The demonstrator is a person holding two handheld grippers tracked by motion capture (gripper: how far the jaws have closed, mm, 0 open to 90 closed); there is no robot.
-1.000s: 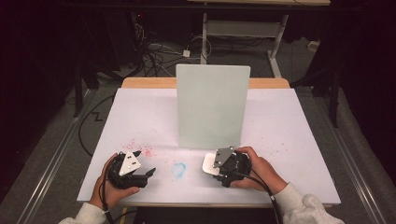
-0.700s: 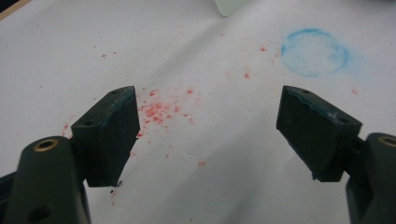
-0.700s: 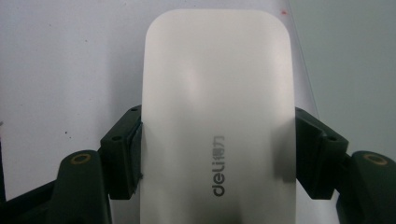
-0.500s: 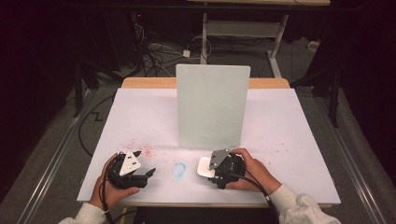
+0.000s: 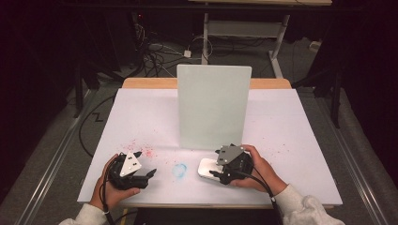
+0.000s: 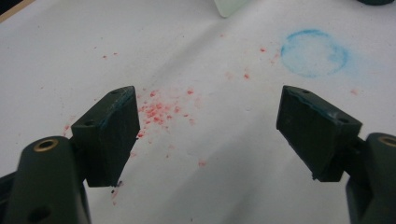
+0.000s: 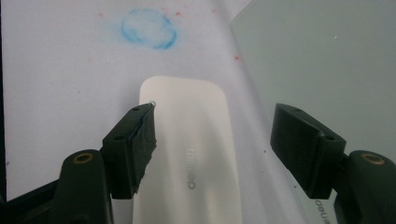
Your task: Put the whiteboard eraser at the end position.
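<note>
A white rounded eraser (image 5: 205, 168) lies flat on the white table sheet (image 5: 291, 126), just in front of the upright pale board (image 5: 213, 105). My right gripper (image 5: 218, 176) is shut on the eraser (image 7: 196, 154), which runs lengthwise between its jaws. In the right gripper view my right gripper (image 7: 215, 112) has one pad on the eraser's edge, and a narrow gap shows at the other. A blue smudged ring (image 5: 179, 169) sits between the two hands. My left gripper (image 5: 149, 174) rests low over red specks (image 6: 156, 109). In its own view my left gripper (image 6: 208, 93) is open and empty.
The board (image 7: 327, 56) stands close beside the eraser and mirrors it. The blue ring (image 6: 315, 52) lies ahead of the left jaws, and the same blue ring (image 7: 149, 29) lies beyond the eraser's tip. Fainter red specks dot the right part of the sheet. Cables and table legs lie on the floor behind.
The right hand and the eraser have shifted a little toward the blue ring. The left hand and its gripper have kept still.
</note>
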